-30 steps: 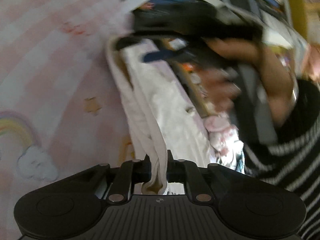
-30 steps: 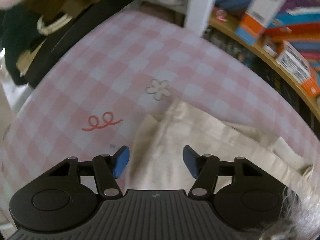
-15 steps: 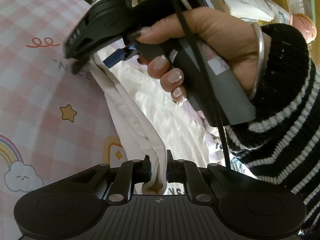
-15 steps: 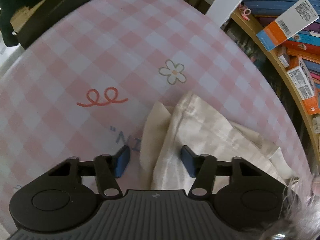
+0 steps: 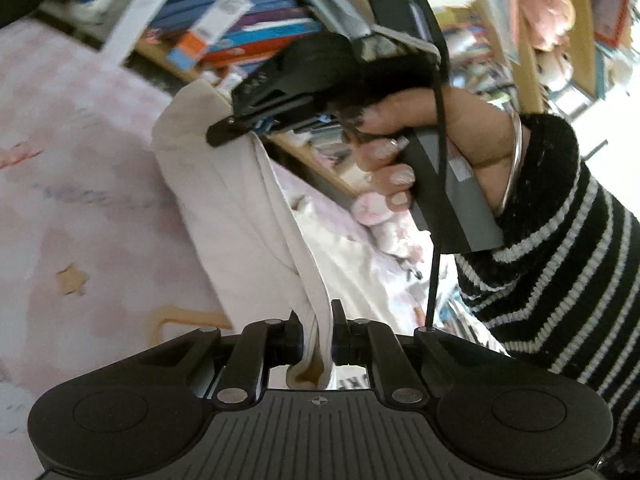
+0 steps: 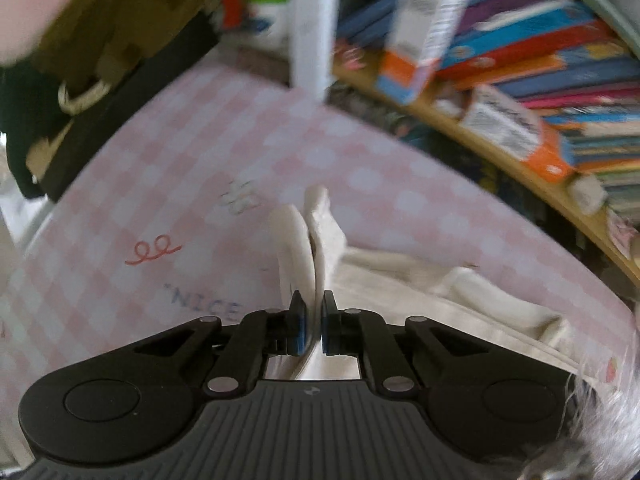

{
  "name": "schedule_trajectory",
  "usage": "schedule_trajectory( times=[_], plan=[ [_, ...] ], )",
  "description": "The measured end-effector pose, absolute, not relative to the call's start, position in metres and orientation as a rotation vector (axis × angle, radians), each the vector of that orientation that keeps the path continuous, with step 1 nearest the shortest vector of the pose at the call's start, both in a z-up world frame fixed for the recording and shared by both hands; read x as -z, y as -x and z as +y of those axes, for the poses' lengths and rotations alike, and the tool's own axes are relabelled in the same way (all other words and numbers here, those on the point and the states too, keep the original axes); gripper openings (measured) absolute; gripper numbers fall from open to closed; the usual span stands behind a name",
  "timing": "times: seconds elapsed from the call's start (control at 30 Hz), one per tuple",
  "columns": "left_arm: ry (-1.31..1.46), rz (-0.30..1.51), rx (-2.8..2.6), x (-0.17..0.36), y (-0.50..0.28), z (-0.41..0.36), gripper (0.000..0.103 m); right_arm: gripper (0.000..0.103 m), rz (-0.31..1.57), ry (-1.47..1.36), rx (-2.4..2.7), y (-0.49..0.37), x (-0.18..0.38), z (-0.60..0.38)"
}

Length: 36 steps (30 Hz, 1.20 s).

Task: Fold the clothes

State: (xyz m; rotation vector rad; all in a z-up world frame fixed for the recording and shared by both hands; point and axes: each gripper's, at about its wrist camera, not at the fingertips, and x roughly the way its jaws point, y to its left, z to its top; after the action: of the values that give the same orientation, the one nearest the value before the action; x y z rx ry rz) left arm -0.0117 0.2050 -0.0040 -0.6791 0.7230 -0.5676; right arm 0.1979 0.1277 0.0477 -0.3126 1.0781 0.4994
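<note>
Both grippers have the cream garment [image 5: 240,208] now. Left gripper [image 5: 318,340] pinches one bunched edge; right gripper [image 6: 313,322] has just been closing, and its blue pads now nip a fold of the same cloth. The garment hangs stretched between them, partly off the pink checked tablecloth [image 6: 168,184]. No neat fold visible yet, so I'd say it's early, with the folding proper left to do.
</note>
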Motion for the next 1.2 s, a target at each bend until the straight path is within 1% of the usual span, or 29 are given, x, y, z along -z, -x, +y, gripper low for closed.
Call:
schedule_trajectory(
  times=[0.2, 0.43, 0.83, 1.03, 1.2],
  plan=[
    [0.621, 0.722, 0.660, -0.010, -0.002, 0.160, 0.010, 0.006, 1.027, 0.210, -0.464, -0.196, -0.077, 0.044],
    [0.578, 0.741, 0.689, -0.017, -0.011, 0.096, 0.010, 0.006, 0.986, 0.134, -0.460, -0.199, -0.085, -0.045],
    [0.506, 0.806, 0.589, -0.021, -0.023, 0.000, 0.010, 0.006, 0.934, 0.007, -0.594, -0.203, -0.062, -0.172],
    [0.459, 0.847, 0.571, -0.021, -0.030, -0.036, 0.010, 0.007, 0.918, -0.038, -0.645, -0.206, -0.050, -0.210],
    [0.436, 0.875, 0.546, -0.022, -0.030, -0.047, 0.010, 0.007, 0.935, -0.081, -0.663, -0.211, -0.036, -0.230]
  ],
)
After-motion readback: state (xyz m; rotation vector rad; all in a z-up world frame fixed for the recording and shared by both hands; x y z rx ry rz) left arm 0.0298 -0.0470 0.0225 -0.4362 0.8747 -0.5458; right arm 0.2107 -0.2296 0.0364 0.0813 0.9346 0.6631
